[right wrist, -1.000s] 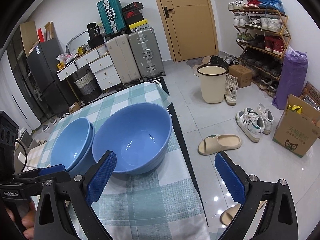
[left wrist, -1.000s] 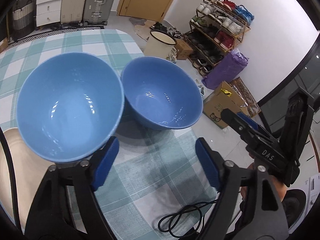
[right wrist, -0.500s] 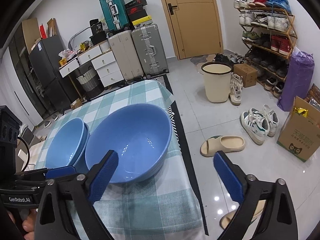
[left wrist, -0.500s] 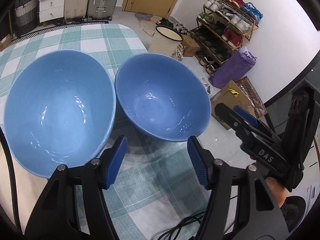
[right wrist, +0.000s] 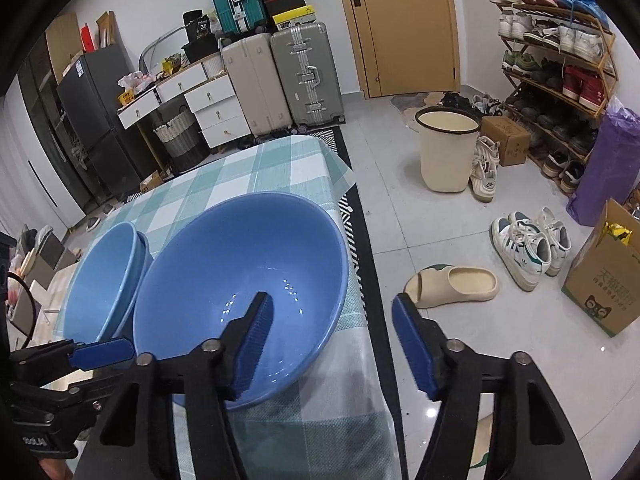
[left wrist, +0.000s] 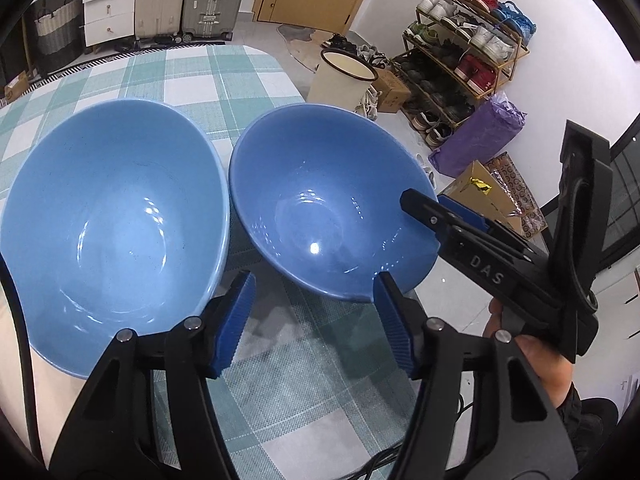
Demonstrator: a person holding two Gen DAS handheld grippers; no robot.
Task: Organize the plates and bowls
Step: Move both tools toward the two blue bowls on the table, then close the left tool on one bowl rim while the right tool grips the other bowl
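The right claw (right wrist: pixel 332 340) straddles the near rim of the single glossy blue bowl (right wrist: pixel 256 264), jaws apart. The left claw (left wrist: pixel 312 316) gapes nearby. Beyond sit the stacked blue bowls (right wrist: pixel 106 276). This bowl overhangs the checked bench (right wrist: pixel 272 168) edge; a glancing pinch could tip it floorward.

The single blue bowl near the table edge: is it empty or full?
Empty. The single blue bowl shows only bare glossy glaze with light reflections inside, in both views.
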